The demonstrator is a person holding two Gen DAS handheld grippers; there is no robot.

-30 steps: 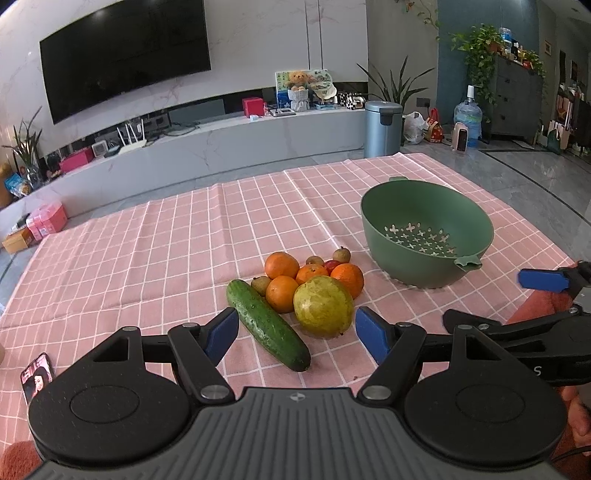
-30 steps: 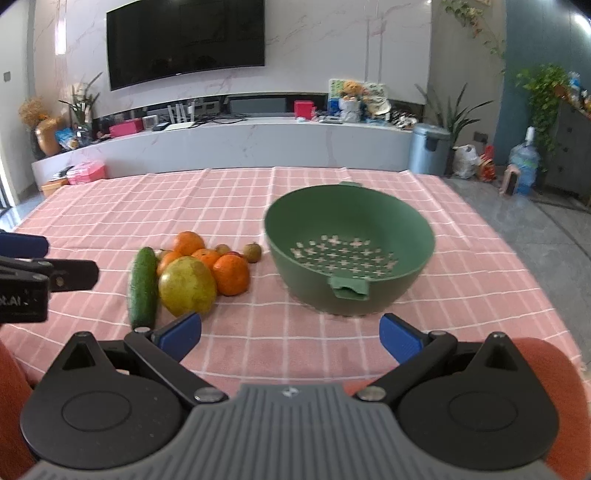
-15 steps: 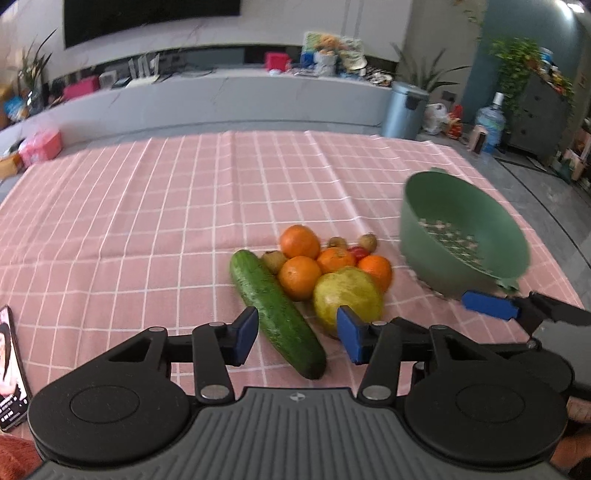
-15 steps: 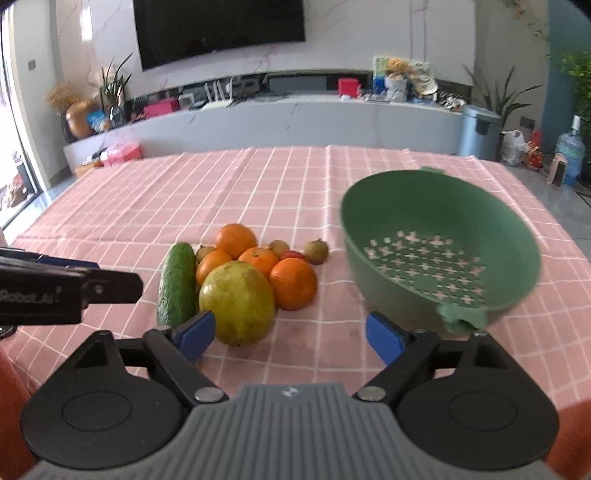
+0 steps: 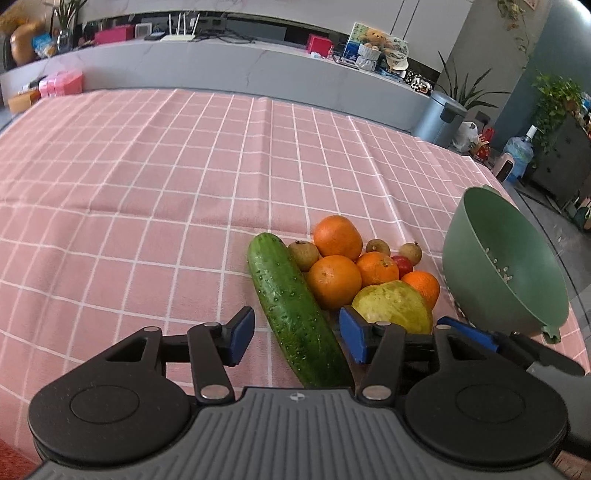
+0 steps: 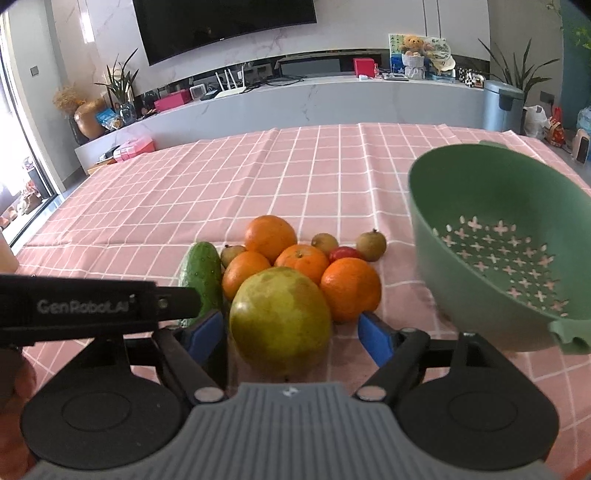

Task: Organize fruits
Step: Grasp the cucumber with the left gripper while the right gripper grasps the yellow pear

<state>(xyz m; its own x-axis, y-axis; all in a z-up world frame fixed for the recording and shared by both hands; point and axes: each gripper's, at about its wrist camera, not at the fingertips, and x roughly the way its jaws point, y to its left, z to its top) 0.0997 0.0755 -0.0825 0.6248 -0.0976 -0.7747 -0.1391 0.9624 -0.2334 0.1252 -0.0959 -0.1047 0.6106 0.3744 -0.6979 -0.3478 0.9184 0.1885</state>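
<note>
A heap of produce lies on the pink checked tablecloth (image 5: 155, 192); the long dark green bumpy cucumber (image 5: 295, 310) runs from 11 o'clock to 5 o'clock in the left wrist view, its near end between the blue pads of the left gripper (image 5: 297, 339), whose jaws have just been opening a little and stand fairly wide, a gap showing on either side of the cucumber; the large yellow-green round fruit (image 6: 280, 320) sits between the pads of the right gripper (image 6: 291, 334), whose jaws have just been narrowing, though they stand wide and clear of its skin; the black bar of the left gripper crosses the right wrist view at 9 o'clock and hides part of the cucumber; behind the big fruit, at 12 o'clock, four oranges (image 6: 270, 236) crowd together, touching one another, with small brown round fruits (image 6: 371, 245) and one small red fruit (image 6: 345, 254) among them; the green plastic colander bowl (image 6: 491, 192) with cross-shaped holes stands at 2 o'clock, just beside the heap, with no fruit visible inside it; beyond the cloth, at 12 o'clock, a long grey marble counter (image 6: 332, 99) carries boxes and ornaments below a black wall screen (image 6: 221, 22); a grey lidded bin (image 6: 502, 105) stands at 1 o'clock.
</note>
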